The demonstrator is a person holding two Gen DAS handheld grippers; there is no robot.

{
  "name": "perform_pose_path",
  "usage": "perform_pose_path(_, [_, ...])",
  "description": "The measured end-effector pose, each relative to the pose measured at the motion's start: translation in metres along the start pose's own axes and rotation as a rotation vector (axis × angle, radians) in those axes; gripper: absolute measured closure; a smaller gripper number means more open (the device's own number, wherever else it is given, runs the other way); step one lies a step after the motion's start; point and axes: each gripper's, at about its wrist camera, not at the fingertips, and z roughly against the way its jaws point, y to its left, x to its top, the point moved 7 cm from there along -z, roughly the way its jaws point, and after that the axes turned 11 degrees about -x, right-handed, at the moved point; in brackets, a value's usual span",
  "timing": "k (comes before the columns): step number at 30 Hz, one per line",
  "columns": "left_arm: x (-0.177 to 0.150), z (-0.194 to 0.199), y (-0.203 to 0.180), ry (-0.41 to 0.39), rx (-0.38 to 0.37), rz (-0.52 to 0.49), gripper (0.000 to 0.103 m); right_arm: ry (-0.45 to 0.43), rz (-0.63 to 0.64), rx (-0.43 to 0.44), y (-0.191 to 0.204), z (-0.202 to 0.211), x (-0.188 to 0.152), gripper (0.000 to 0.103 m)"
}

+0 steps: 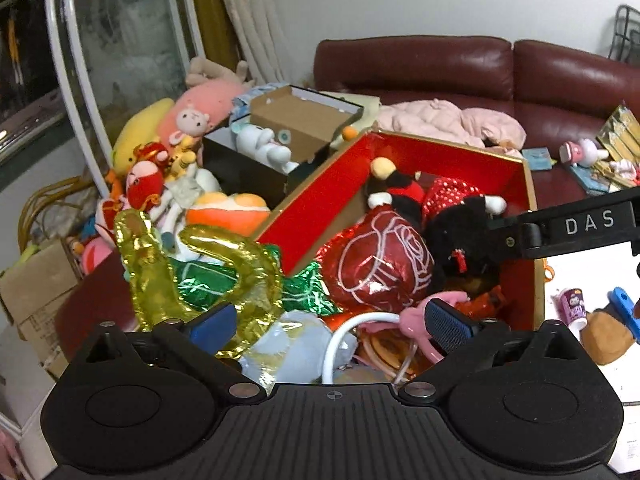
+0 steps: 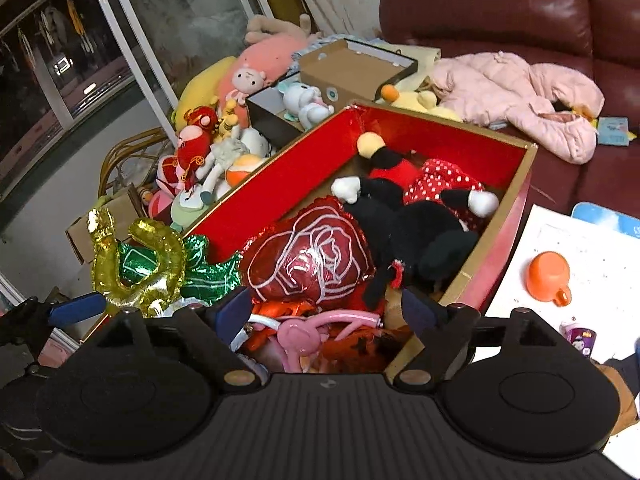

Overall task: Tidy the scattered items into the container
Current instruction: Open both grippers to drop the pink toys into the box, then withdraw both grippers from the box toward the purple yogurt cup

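A red-lined cardboard box [image 1: 532, 248] [image 2: 516, 184] holds a black and red mouse plush [image 1: 460, 216] [image 2: 420, 220], a red rose foil balloon [image 1: 376, 268] [image 2: 312, 256], green foil leaves [image 1: 200, 280] [image 2: 208, 276] and a pink toy [image 2: 298, 334]. A gold foil balloon [image 1: 200, 276] [image 2: 136, 264] sticks up at the box's near left corner. My left gripper [image 1: 328, 322] is open over the box's near end, its left pad beside the gold balloon. My right gripper [image 2: 324, 312] is open above the pink toy, holding nothing.
A heap of plush toys [image 1: 168, 168] [image 2: 216, 148] and a brown shoebox [image 1: 304, 116] [image 2: 352, 64] lie left and behind. A maroon sofa [image 1: 440, 64] carries a pink jacket [image 2: 520, 92]. A white surface right holds an orange cup [image 2: 548, 276], a small purple bottle [image 1: 574, 308] and a brown plush [image 1: 608, 336].
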Motion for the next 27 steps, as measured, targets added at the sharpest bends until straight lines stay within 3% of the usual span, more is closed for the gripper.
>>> perform_pose_path(15, [0.005,-0.013,-0.038,0.021,-0.034,-0.075,0.000,0.007,-0.067,0.011,-0.021,0.011,-0.012,0.017])
perform_pose_path(27, [0.016,-0.012,-0.106,0.015,-0.084,-0.179,0.000,-0.056,-0.196,-0.037,-0.093,0.046,-0.018,0.012])
